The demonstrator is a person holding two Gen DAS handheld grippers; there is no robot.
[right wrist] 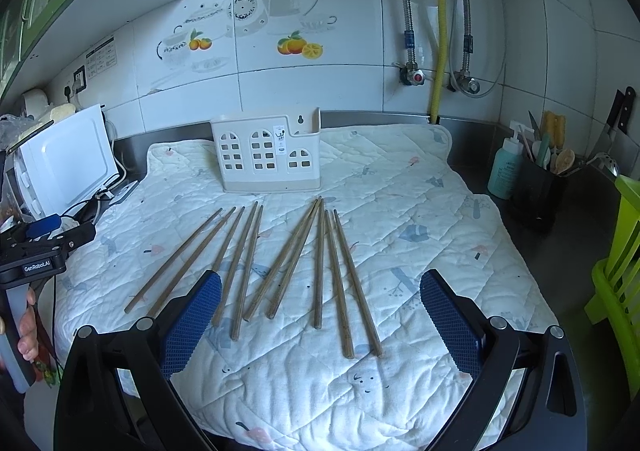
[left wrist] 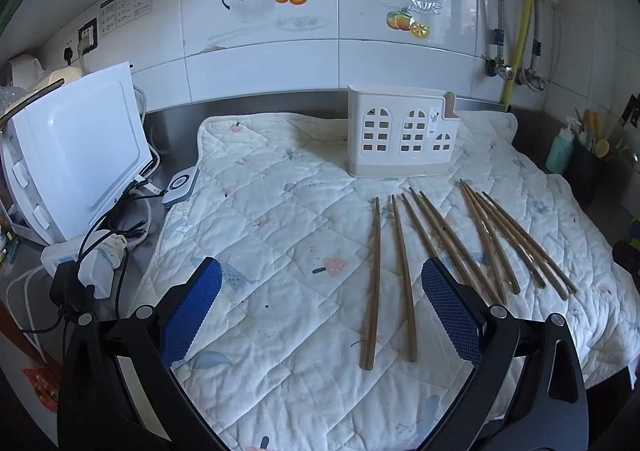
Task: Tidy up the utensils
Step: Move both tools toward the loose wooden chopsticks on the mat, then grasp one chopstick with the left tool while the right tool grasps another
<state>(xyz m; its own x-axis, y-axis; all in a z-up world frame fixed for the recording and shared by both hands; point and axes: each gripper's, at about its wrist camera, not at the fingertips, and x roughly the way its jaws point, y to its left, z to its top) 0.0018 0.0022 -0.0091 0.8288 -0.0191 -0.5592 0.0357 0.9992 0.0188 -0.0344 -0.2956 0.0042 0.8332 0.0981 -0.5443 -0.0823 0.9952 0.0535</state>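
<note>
Several wooden chopsticks (left wrist: 440, 243) lie side by side on a white quilted mat (left wrist: 280, 211); they also show in the right wrist view (right wrist: 280, 259). A cream utensil holder (left wrist: 402, 135) with window cut-outs stands upright behind them, also seen in the right wrist view (right wrist: 268, 155). My left gripper (left wrist: 322, 311) is open and empty above the mat, left of most chopsticks. My right gripper (right wrist: 320, 315) is open and empty over the near ends of the chopsticks. The left gripper body also shows in the right wrist view (right wrist: 40, 251) at the far left.
A white appliance (left wrist: 80, 155) with cables and a power strip (left wrist: 92, 263) stands left of the mat. A teal bottle (right wrist: 506, 167), a black utensil pot (right wrist: 540, 191) and a green rack (right wrist: 616, 271) stand at the right. A tiled wall with pipes is behind.
</note>
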